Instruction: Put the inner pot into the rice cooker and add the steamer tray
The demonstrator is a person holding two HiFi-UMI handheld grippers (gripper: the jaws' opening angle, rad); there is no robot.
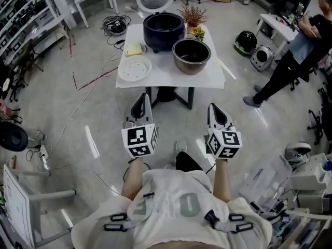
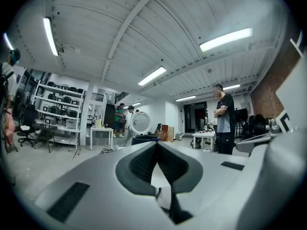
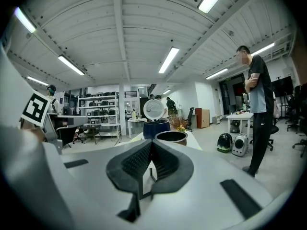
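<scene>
On the white table point(image 1: 212, 77) ahead stands the dark blue rice cooker point(image 1: 164, 31) with its white lid raised. To its right sits the metal inner pot point(image 1: 191, 55), and the white perforated steamer tray point(image 1: 134, 68) lies at the table's front left. My left gripper point(image 1: 142, 101) and right gripper point(image 1: 215, 109) are both shut and hold nothing. They hover level over the floor, short of the table's near edge. The left gripper view shows its shut tips point(image 2: 156, 143) below the cooker point(image 2: 144, 139). The right gripper view shows its shut tips point(image 3: 151, 143) below the pot point(image 3: 170, 137).
A yellow item point(image 1: 134, 49) and a dried plant point(image 1: 192, 15) share the table. A person point(image 1: 290, 61) stands at the right near small appliances point(image 1: 245, 41) on the floor. Cables point(image 1: 115, 24) trail at the left, with shelving point(image 1: 23, 9) beyond.
</scene>
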